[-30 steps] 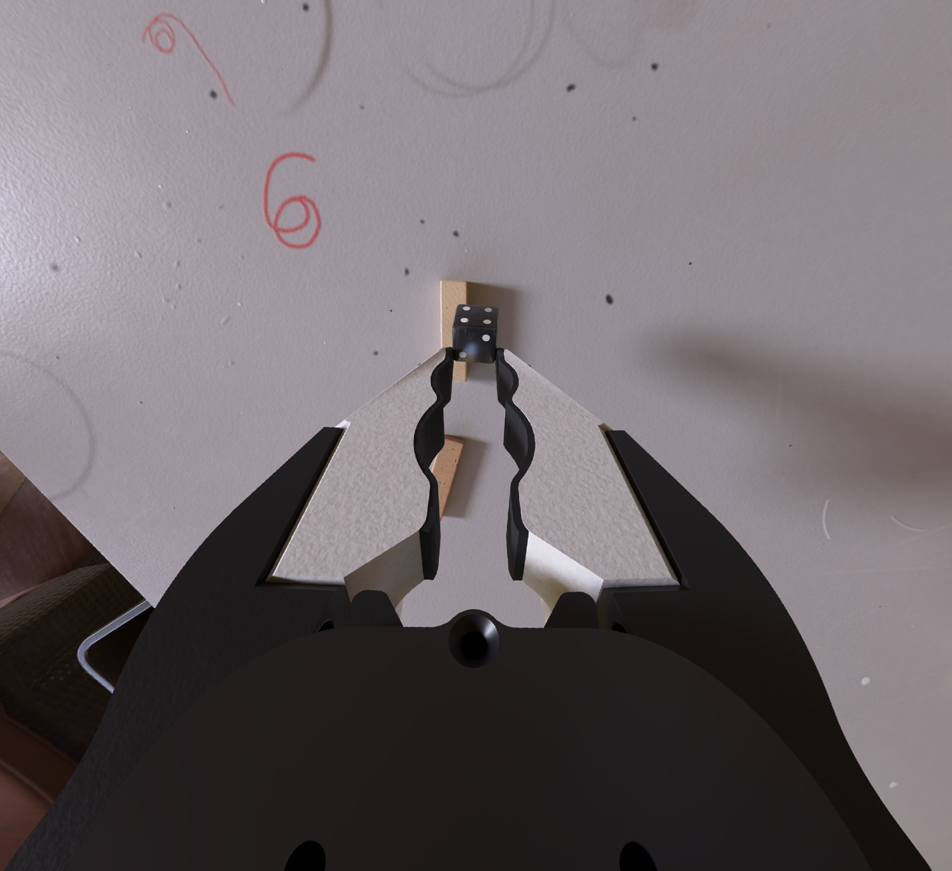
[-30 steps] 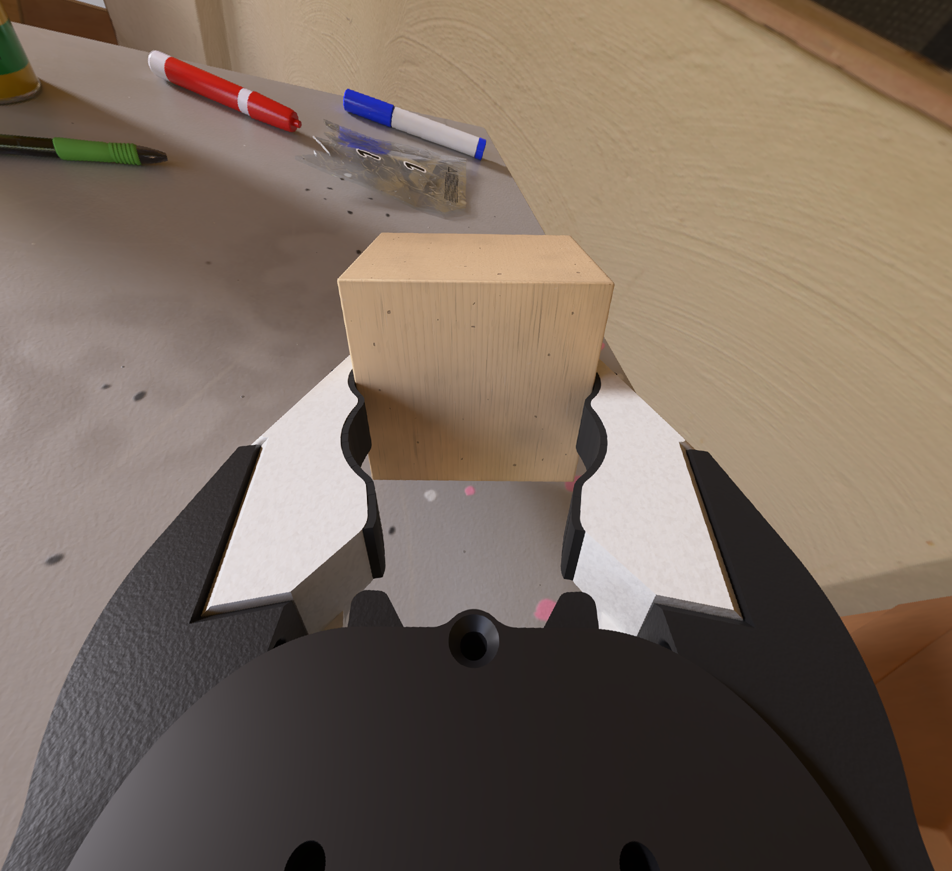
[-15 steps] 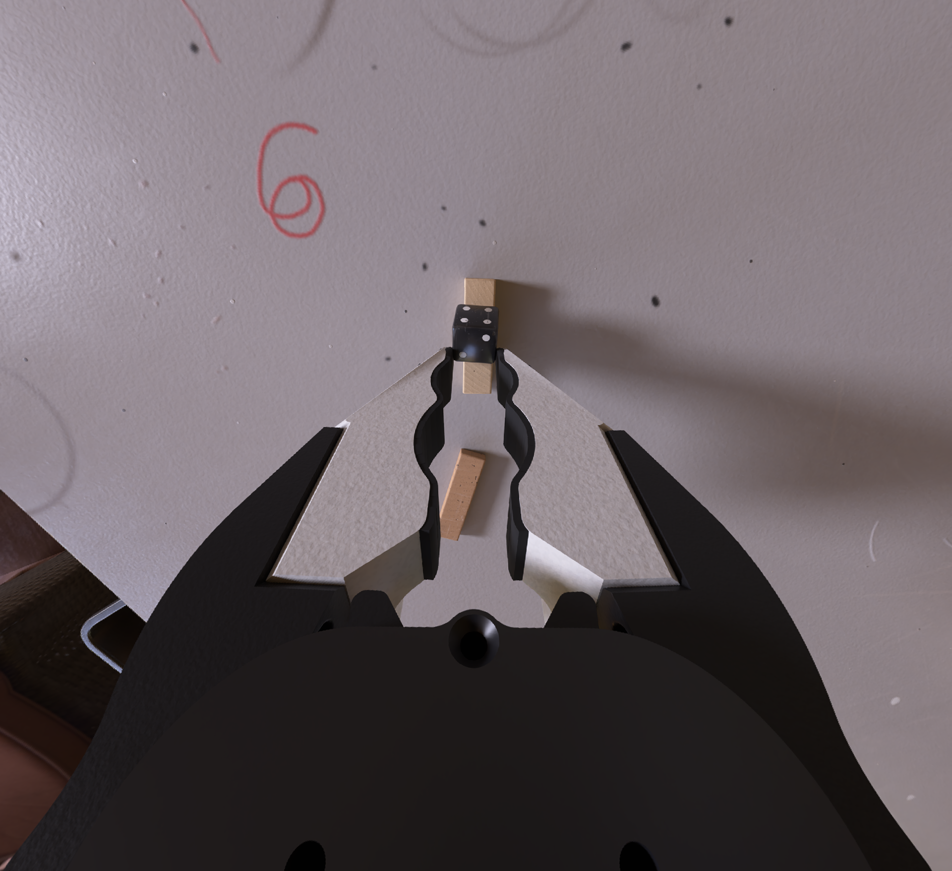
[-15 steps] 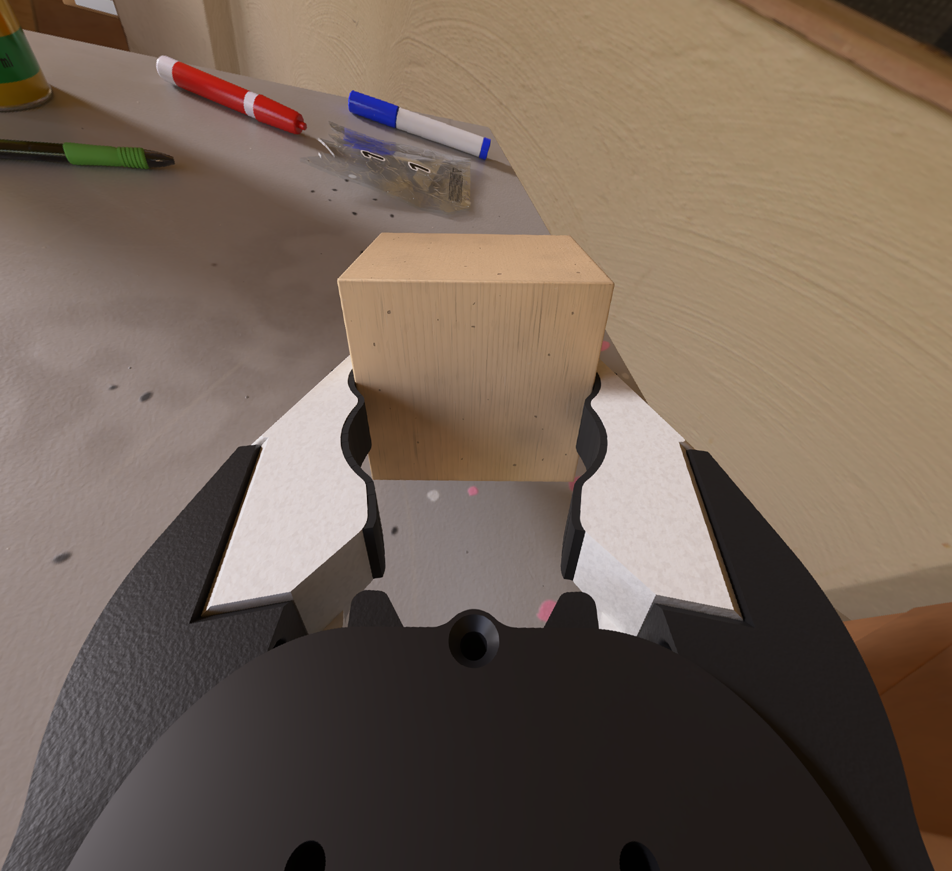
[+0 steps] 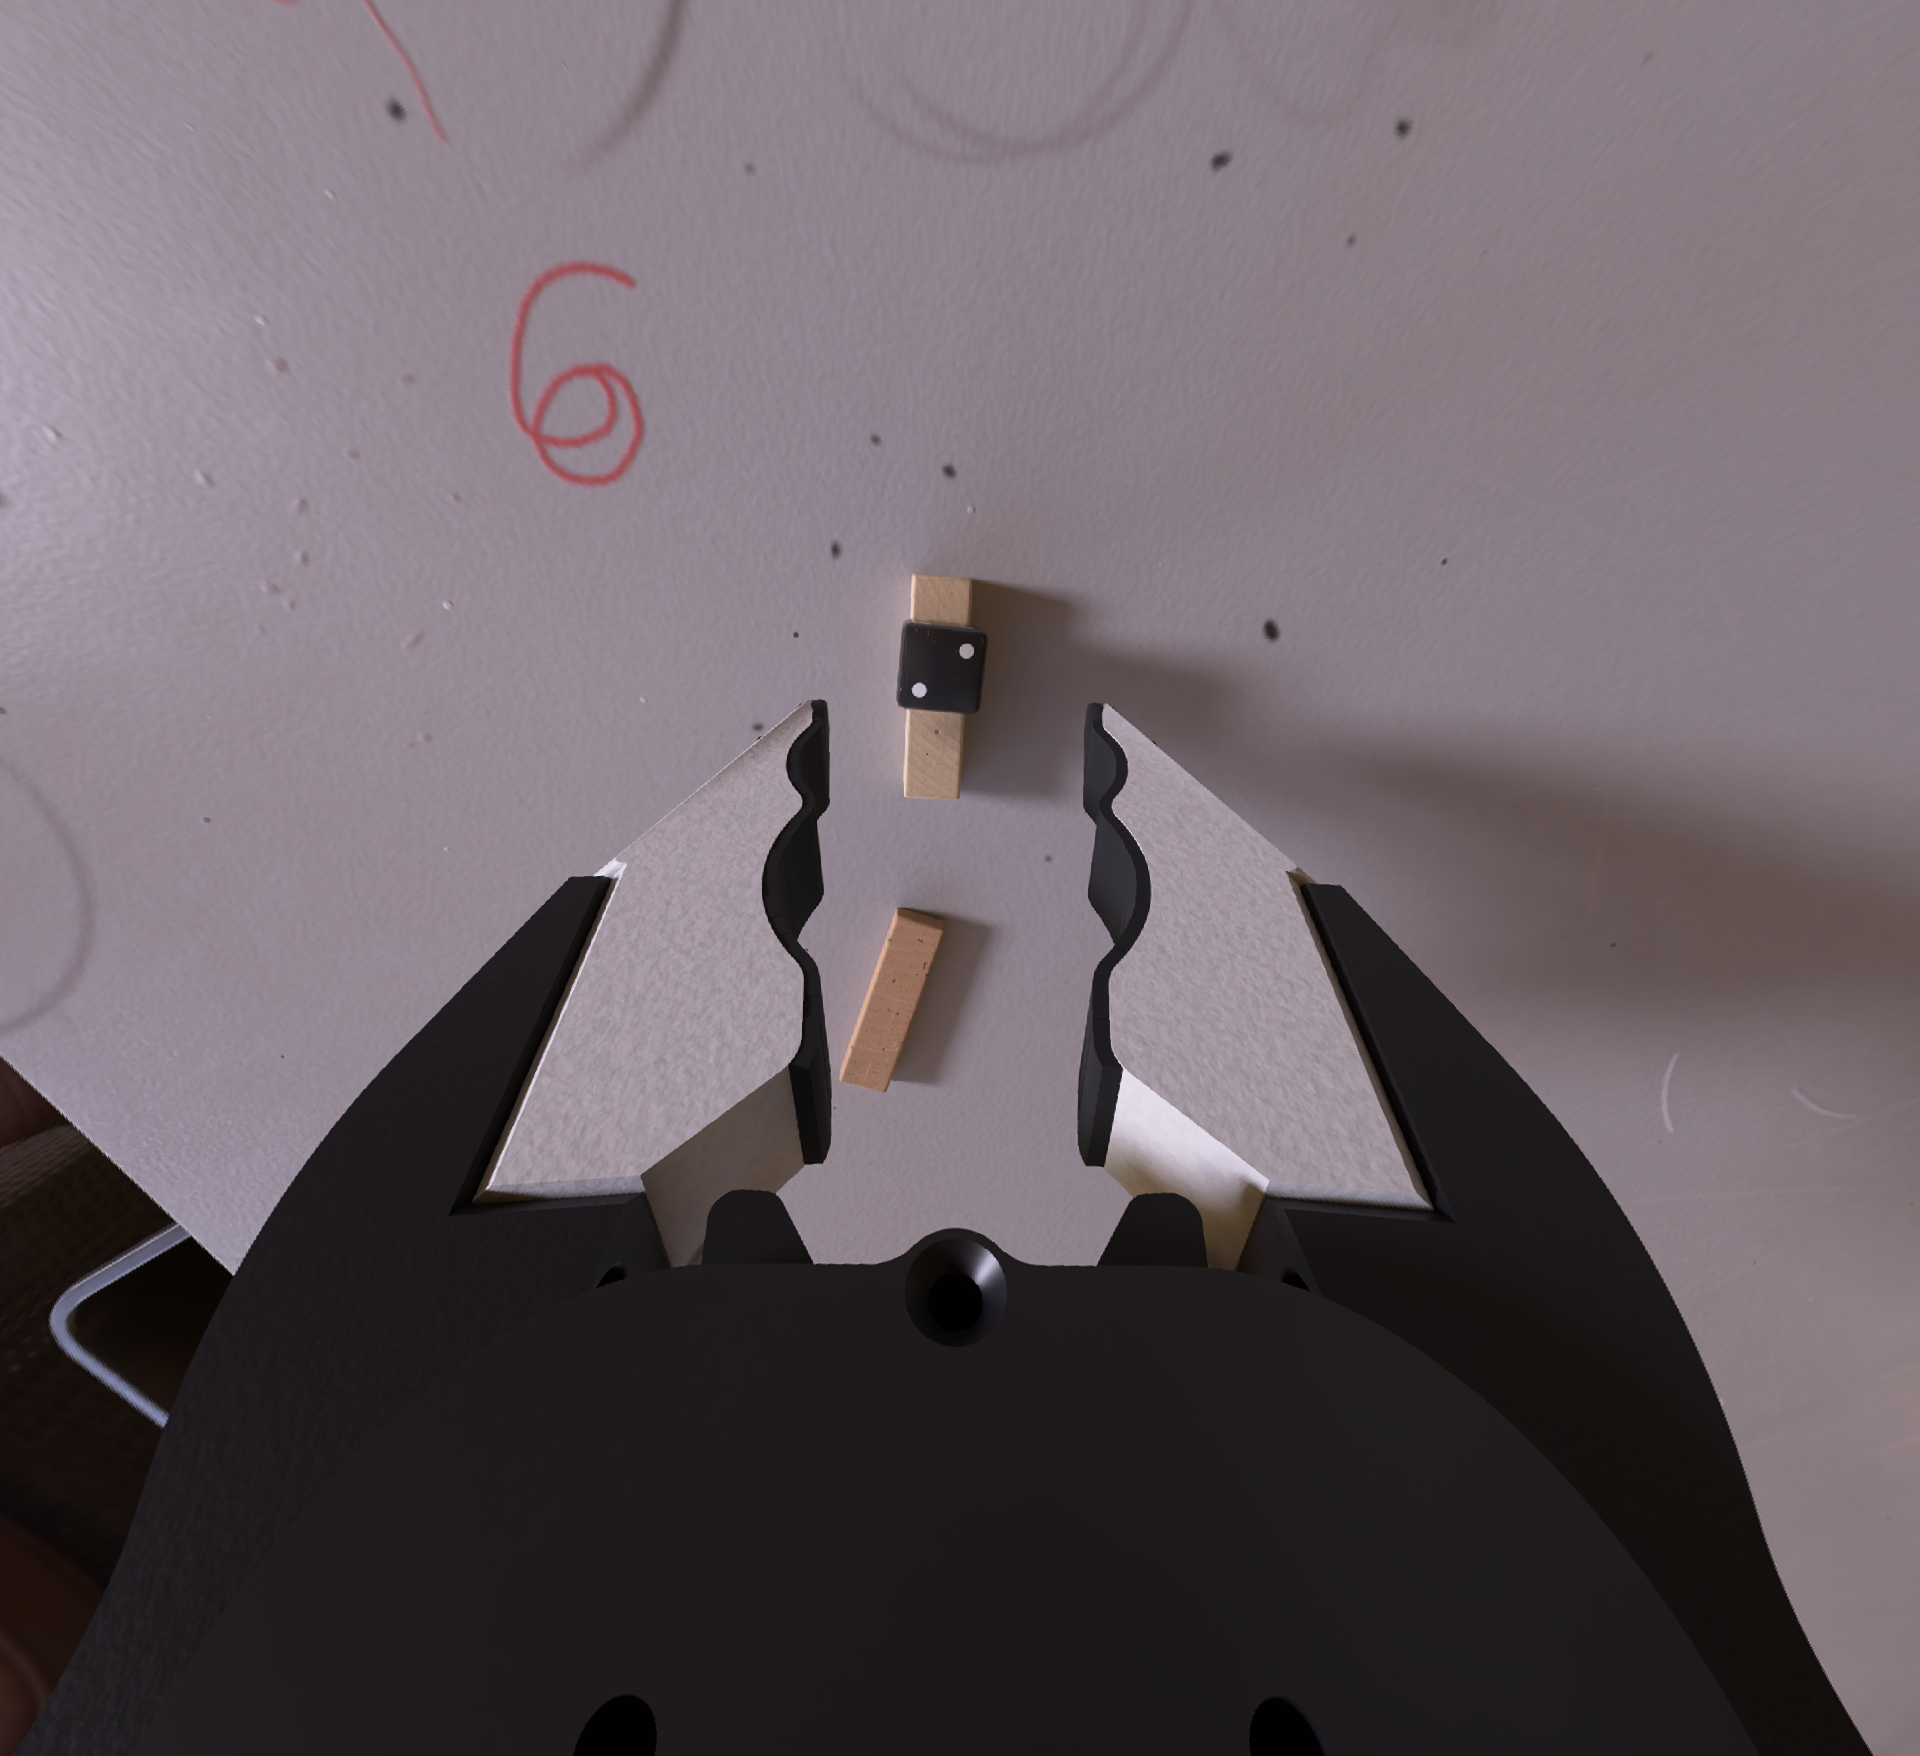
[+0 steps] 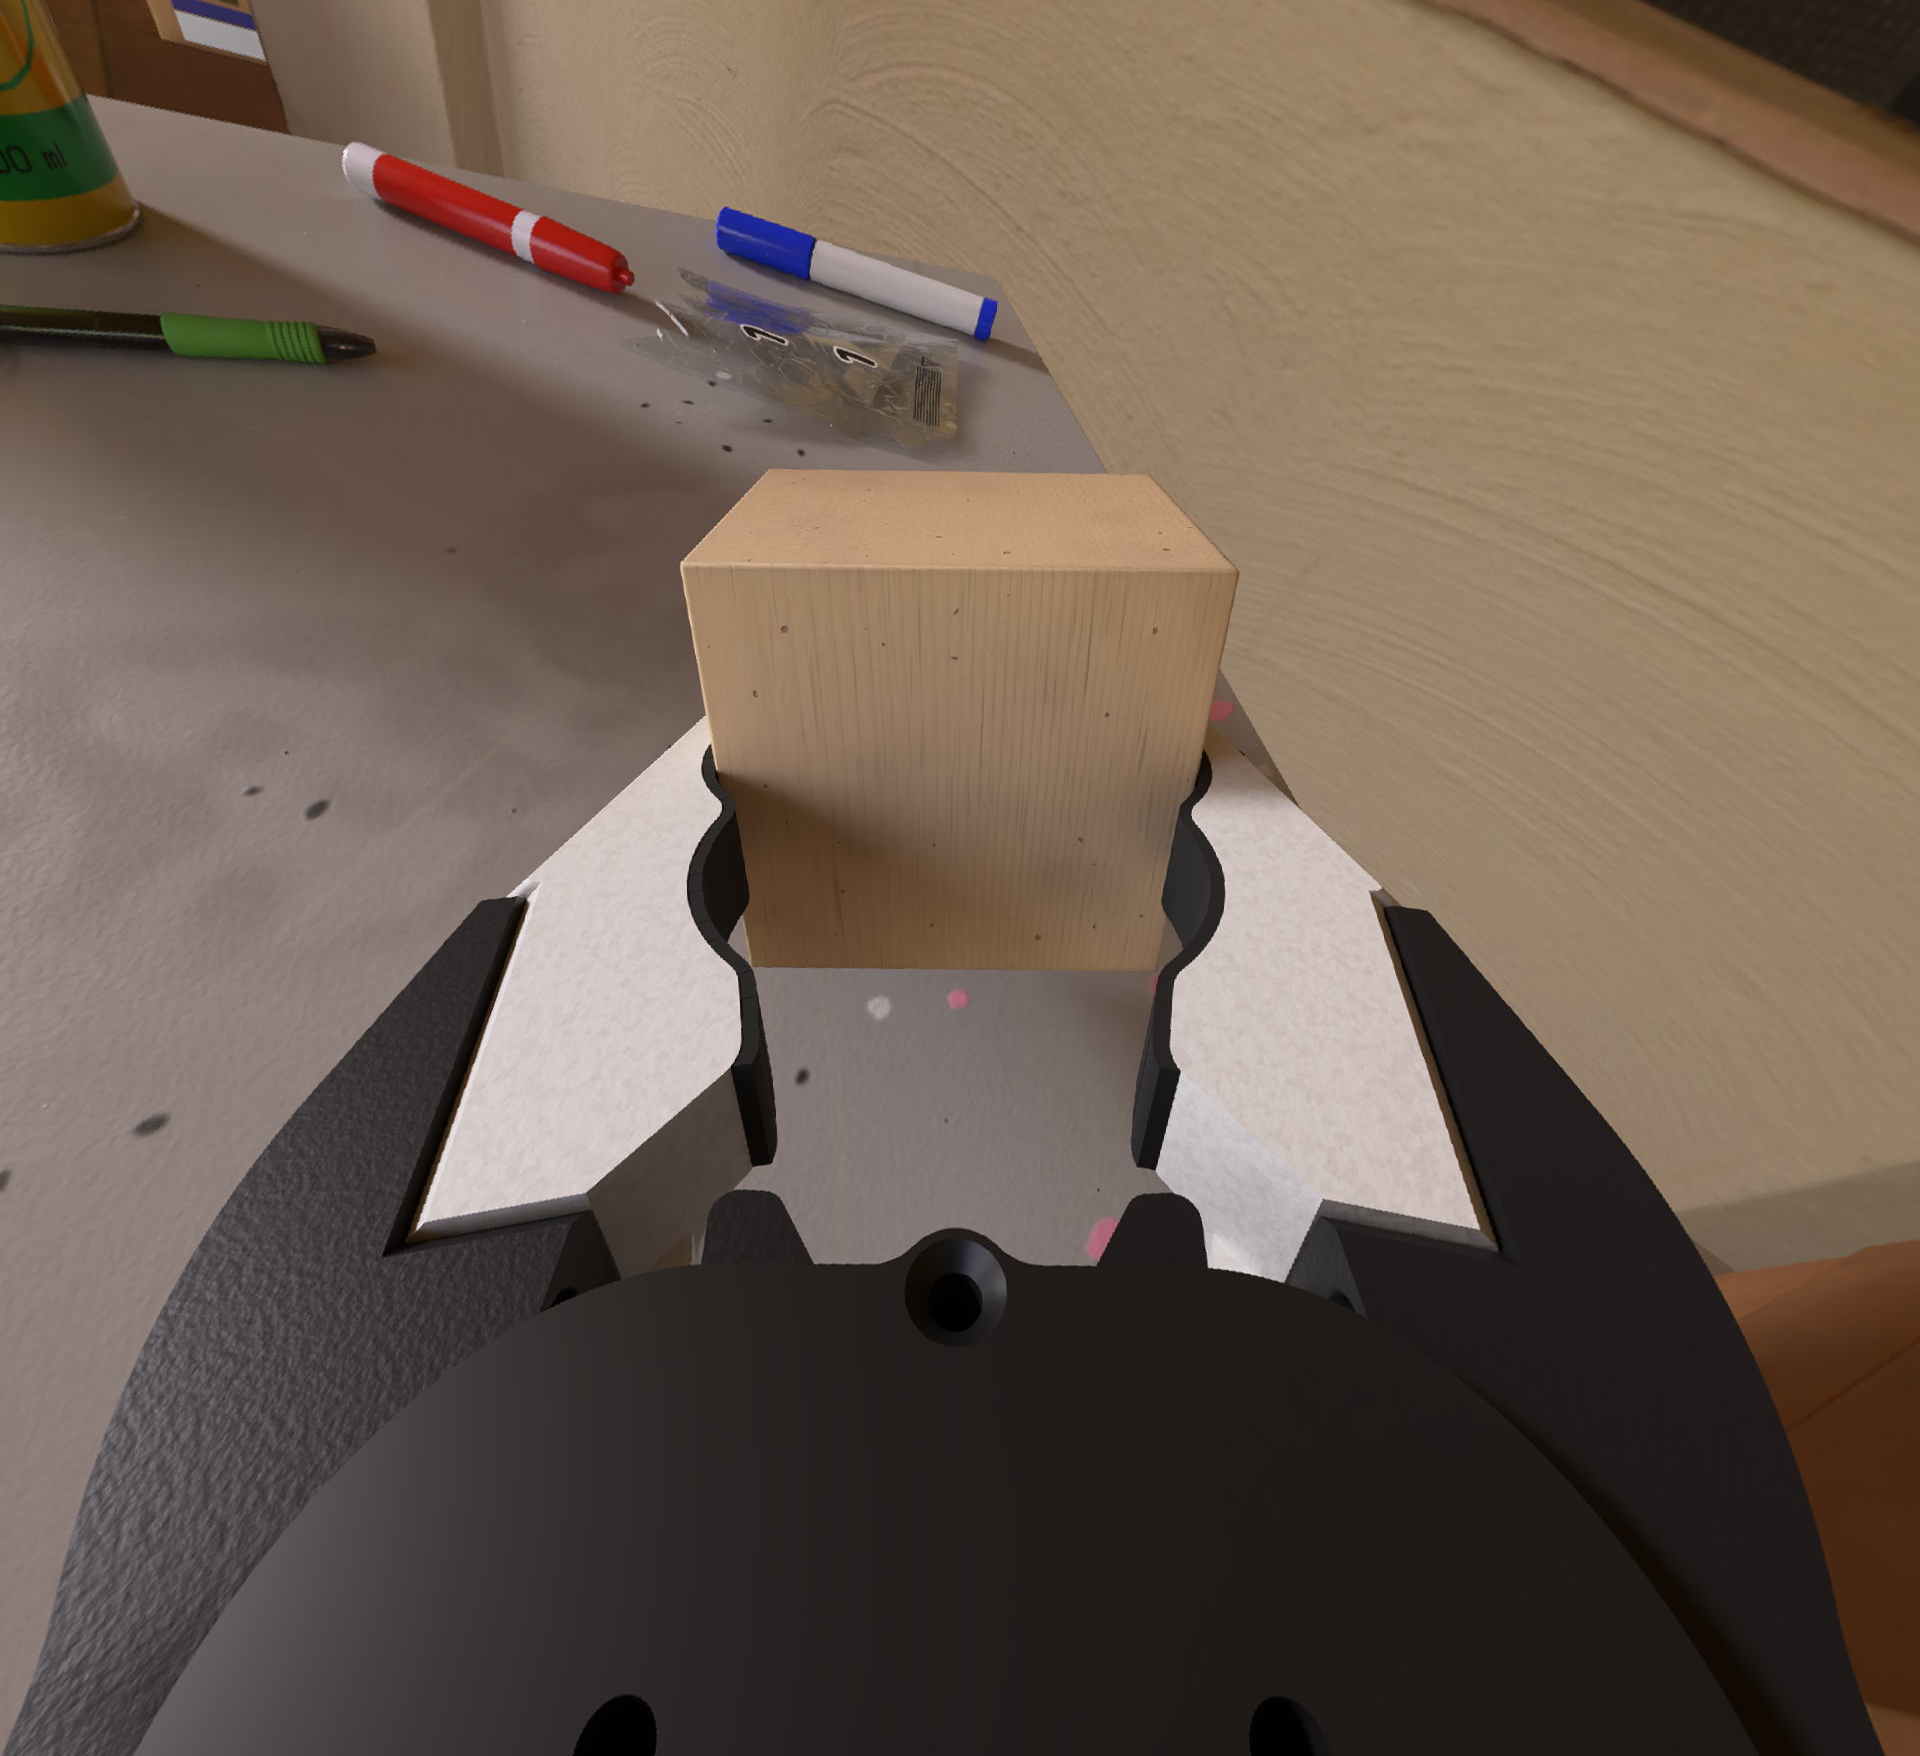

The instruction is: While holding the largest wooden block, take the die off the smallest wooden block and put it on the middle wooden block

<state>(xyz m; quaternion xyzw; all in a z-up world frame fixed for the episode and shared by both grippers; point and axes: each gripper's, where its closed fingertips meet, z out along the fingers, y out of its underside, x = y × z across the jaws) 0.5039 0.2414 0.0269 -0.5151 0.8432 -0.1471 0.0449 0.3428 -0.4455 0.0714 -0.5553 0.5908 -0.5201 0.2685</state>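
In the left wrist view a black die point(image 5: 941, 667) with white pips rests on a thin wooden block point(image 5: 938, 750) lying flat on the grey table. A shorter thin wooden block point(image 5: 894, 1000) lies nearer, between my fingers and bare. My left gripper point(image 5: 956, 714) is open and empty, looking down from above, with its tips on either side of the near end of the die's block. In the right wrist view my right gripper point(image 6: 958, 761) is shut on the large wooden cube point(image 6: 956, 719) and holds it just above the table.
In the right wrist view a red marker point(image 6: 488, 215), a blue marker point(image 6: 857, 272), a green pen point(image 6: 208, 337), a clear plastic bag point(image 6: 810, 371) and a yellow-green can point(image 6: 47, 137) lie far off. The table edge point(image 6: 1049, 387) and a beige wall are on the right. Red scribbles point(image 5: 571, 376) mark the table.
My left gripper was shut on the die above the longer thin block. It has opened, and the die now rests on that block. The right gripper still holds the cube.
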